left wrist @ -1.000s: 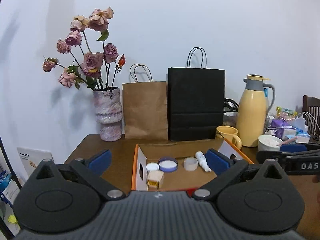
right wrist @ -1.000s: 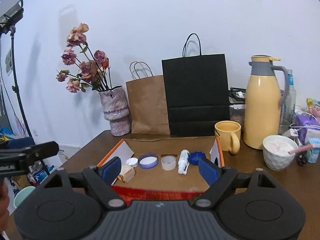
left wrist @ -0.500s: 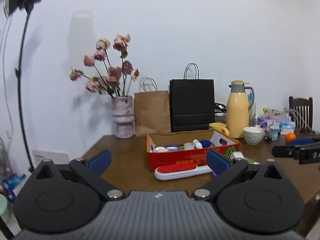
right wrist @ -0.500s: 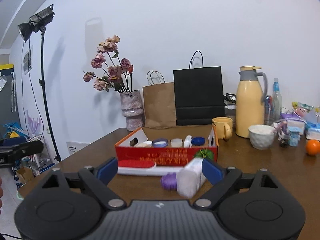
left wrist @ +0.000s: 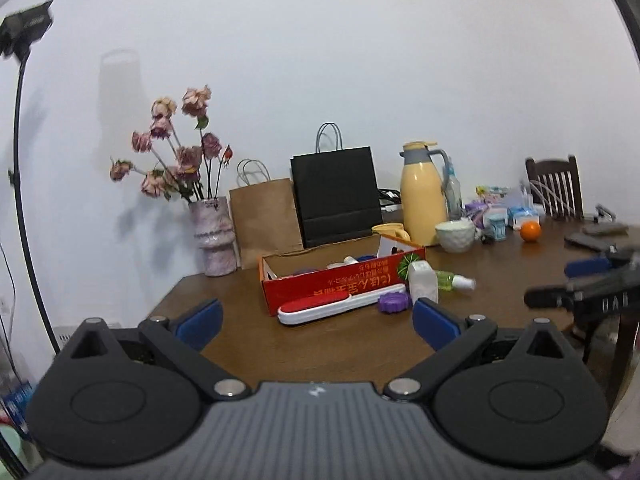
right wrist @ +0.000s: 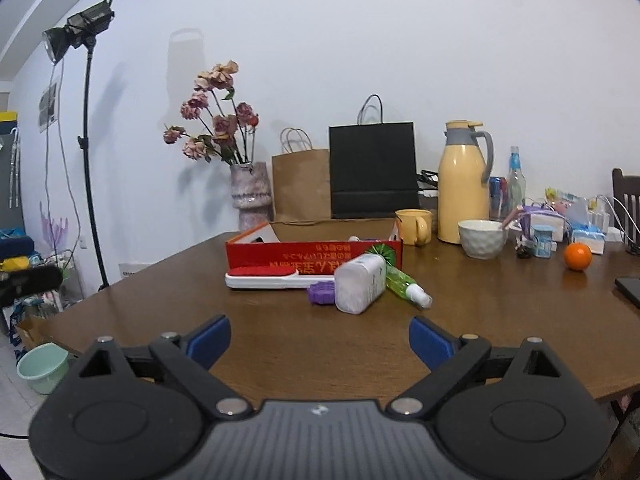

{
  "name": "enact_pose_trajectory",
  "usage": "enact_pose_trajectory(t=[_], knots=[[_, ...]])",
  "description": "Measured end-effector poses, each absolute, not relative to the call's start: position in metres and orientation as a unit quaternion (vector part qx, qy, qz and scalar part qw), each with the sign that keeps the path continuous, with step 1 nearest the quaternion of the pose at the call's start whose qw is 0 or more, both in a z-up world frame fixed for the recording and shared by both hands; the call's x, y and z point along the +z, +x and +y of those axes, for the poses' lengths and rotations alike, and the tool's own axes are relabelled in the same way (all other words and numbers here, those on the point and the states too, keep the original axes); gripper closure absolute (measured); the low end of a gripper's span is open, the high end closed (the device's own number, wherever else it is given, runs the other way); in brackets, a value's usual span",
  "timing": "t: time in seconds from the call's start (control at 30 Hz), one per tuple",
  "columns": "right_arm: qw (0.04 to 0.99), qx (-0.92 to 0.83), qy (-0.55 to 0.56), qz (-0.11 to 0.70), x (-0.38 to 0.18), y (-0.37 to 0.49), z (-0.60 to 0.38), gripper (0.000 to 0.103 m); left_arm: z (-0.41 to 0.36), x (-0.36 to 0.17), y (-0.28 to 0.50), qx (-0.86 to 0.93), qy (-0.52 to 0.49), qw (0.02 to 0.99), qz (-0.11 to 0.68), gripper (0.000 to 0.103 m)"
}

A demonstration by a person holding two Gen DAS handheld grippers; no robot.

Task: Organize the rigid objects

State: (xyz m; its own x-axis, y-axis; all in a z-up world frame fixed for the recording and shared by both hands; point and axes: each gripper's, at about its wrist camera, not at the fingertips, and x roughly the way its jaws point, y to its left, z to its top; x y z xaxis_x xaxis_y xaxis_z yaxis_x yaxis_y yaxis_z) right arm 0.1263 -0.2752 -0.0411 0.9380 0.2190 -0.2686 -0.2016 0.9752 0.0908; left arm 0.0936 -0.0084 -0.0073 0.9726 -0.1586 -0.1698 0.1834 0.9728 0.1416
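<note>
A red cardboard box (right wrist: 312, 258) (left wrist: 340, 280) stands on the brown table with small lids and a white tube inside. In front of it lie a white brush with a red pad (right wrist: 266, 278) (left wrist: 340, 306), a purple ridged lid (right wrist: 322, 294) (left wrist: 394, 303), a white bottle (right wrist: 360, 284) (left wrist: 422, 286) and a green spray bottle (right wrist: 404, 286) (left wrist: 454, 280). My right gripper (right wrist: 320, 340) hangs well short of them, its jaws opening wide with nothing between them. My left gripper (left wrist: 316, 320) is open and empty too. The right gripper shows blurred at the right edge of the left wrist view.
Behind the box stand a vase of dried roses (right wrist: 250, 192), a brown bag (right wrist: 300, 184), a black bag (right wrist: 374, 170), a yellow mug (right wrist: 414, 226), a yellow thermos (right wrist: 462, 184) and a white bowl (right wrist: 482, 238). An orange (right wrist: 577, 257) and clutter lie right. A light stand (right wrist: 86, 140) is left.
Both grippers have pulled back and sunk away from the box, which now looks smaller and farther. The brush, lid and bottles have come into view. The right jaws stand wider.
</note>
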Motion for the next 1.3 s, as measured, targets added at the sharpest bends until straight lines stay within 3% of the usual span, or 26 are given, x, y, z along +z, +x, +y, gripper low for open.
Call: enact_pose_trajectory(t=[0.73,1.07,1.13,1.2,1.3], knots=[[0.987,0.08,0.041,0.134,-0.065,0.126,-0.292,0.007,-0.032,-0.04,0.129,-0.096,0.06,0.984,0.137,0.0],[0.989,0.057,0.012,0.136,-0.068,0.197,-0.315,0.01,-0.063,-0.058,0.236,-0.135,0.064,0.976,0.159,0.0],[0.988,0.061,-0.002,0.142,-0.065,0.226,-0.319,0.014,-0.073,-0.061,0.274,-0.147,0.063,0.972,0.173,0.004],[0.986,0.063,-0.01,0.156,-0.061,0.256,-0.323,0.021,-0.084,-0.062,0.313,-0.15,0.056,0.966,0.201,0.019],[0.983,0.064,-0.012,0.173,-0.06,0.3,-0.332,0.023,-0.1,-0.065,0.36,-0.165,0.053,0.959,0.224,0.026]])
